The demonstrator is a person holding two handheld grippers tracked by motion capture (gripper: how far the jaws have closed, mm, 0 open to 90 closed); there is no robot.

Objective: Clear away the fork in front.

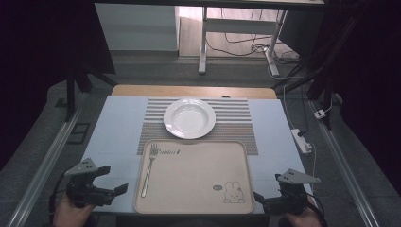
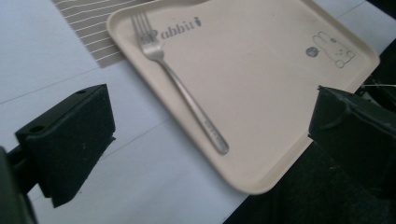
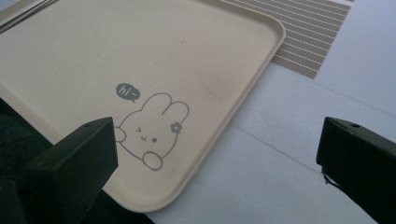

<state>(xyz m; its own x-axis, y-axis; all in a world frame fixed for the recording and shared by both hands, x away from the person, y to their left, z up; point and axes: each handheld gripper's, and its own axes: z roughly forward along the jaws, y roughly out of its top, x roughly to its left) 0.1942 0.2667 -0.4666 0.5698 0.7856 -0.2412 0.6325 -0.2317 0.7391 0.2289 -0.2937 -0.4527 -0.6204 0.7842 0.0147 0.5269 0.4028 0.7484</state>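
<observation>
A beige tray (image 1: pixel 198 189) with a rabbit print lies at the table's front edge. A metal fork (image 1: pixel 148 172) lies along the tray's left side, tines pointing away from me. A white plate (image 1: pixel 189 118) stands empty on a striped placemat (image 1: pixel 236 127) behind the tray. My left gripper (image 1: pixel 112 179) hovers left of the tray, open and empty; in the left gripper view its wide jaws frame the fork (image 2: pixel 182 88) and tray (image 2: pixel 271 93). My right gripper (image 1: pixel 267 189) sits at the tray's front right corner, open and empty, over the tray's (image 3: pixel 140 56) rabbit corner.
A pale blue cover (image 1: pixel 118 123) spans the table around the placemat (image 3: pixel 308 32). The table's front edge runs just under both grippers. A white power strip (image 1: pixel 301 140) lies off the right side. Desk legs and cables stand behind the table.
</observation>
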